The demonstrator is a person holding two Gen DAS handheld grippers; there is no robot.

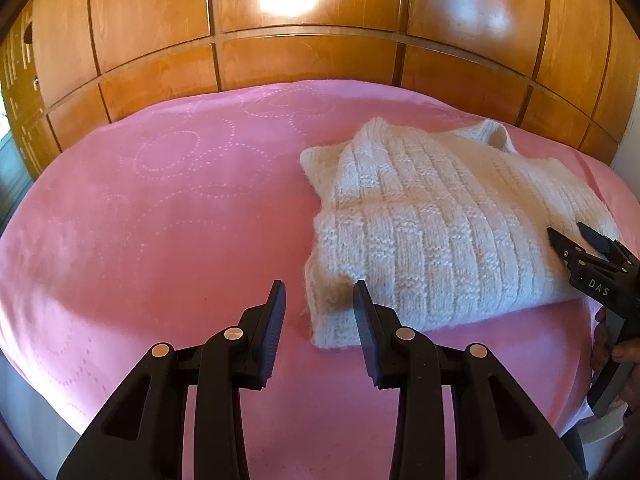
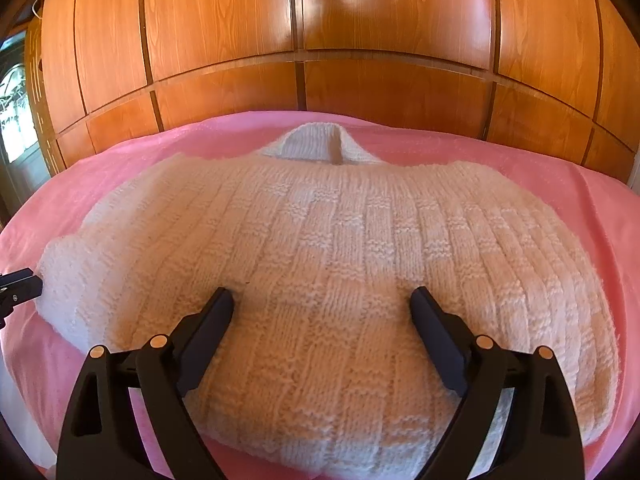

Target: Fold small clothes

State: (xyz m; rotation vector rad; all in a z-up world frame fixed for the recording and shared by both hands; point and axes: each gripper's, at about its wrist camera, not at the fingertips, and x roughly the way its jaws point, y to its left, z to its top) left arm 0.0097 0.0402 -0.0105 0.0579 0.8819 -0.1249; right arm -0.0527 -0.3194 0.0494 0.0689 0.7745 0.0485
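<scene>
White knit sweater point(image 2: 320, 264) folded on pink bedspread point(image 1: 160, 208). My left gripper point(image 1: 319, 296) parted, empty; right gripper point(image 2: 322, 300) spread wide above knit, gripping nothing.

Both wrist views face wardrobe point(image 1: 304, 20), share sweater point(image 2: 320, 248)

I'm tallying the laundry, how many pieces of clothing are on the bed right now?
1: a white knitted sweater lying folded on the pink bedspread, beside the left gripper and under the open right gripper. Anything tucked beneath it would be hidden.
</scene>
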